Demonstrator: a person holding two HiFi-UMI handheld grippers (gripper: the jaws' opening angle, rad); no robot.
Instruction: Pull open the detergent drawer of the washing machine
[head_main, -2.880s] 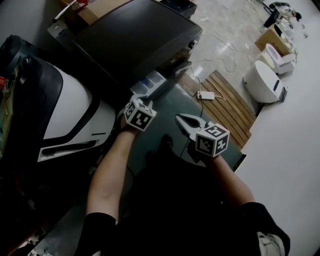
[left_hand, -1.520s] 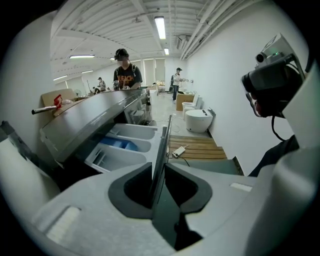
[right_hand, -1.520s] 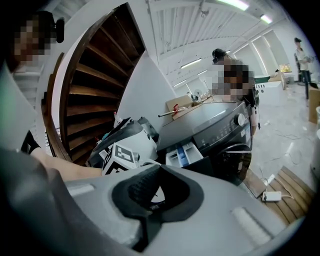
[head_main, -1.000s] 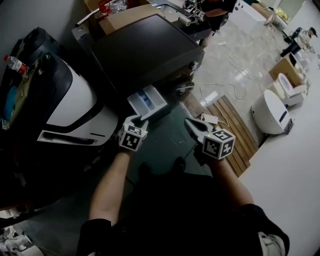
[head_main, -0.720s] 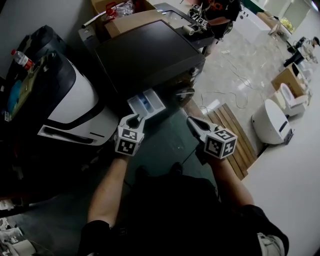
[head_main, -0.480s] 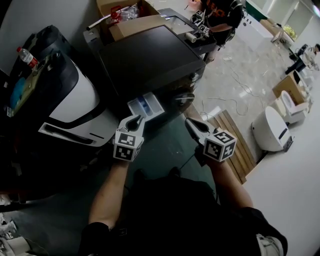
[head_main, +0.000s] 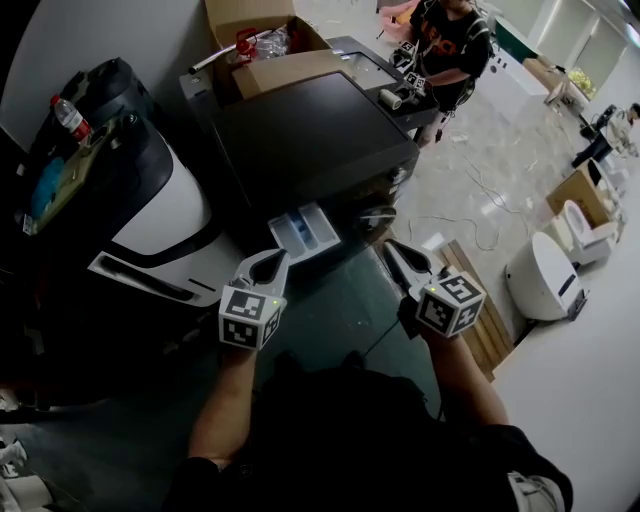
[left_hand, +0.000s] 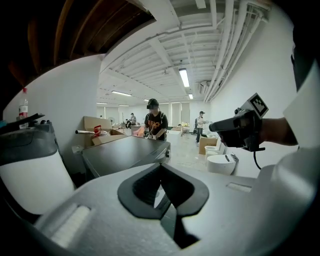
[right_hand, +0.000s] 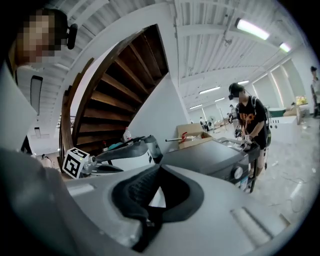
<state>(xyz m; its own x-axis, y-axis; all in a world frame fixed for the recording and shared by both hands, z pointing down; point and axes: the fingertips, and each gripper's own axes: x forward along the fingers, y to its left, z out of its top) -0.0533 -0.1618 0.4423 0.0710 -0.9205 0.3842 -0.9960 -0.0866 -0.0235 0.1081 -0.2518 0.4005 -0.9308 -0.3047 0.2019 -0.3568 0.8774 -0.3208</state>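
Head view: the dark grey, box-shaped washing machine (head_main: 310, 135) stands ahead of me. Its white plastic detergent drawer (head_main: 305, 232), blue inside one compartment, juts out of the machine's front near the left end, already pulled open. My left gripper (head_main: 272, 262) hangs just in front of the drawer, apart from it. My right gripper (head_main: 397, 257) is also before the machine's front, off to the right and well clear of the drawer. A person in a dark printed shirt (head_main: 447, 40) stands at the machine's far side.

Left gripper view: my jaws are pressed together with nothing between them, pointing across the machine's flat top.

Right gripper view: these jaws meet too, empty. The machine's round dial (right_hand: 235, 173) shows on its front panel.

I judge the drawer light, stiff and smooth, sliding on plain plastic runners. The place to pinch is the middle of its front lip, drawing straight away from the machine. A skewed tug could jam it, and a hard one against the stop could crack the thin plastic.
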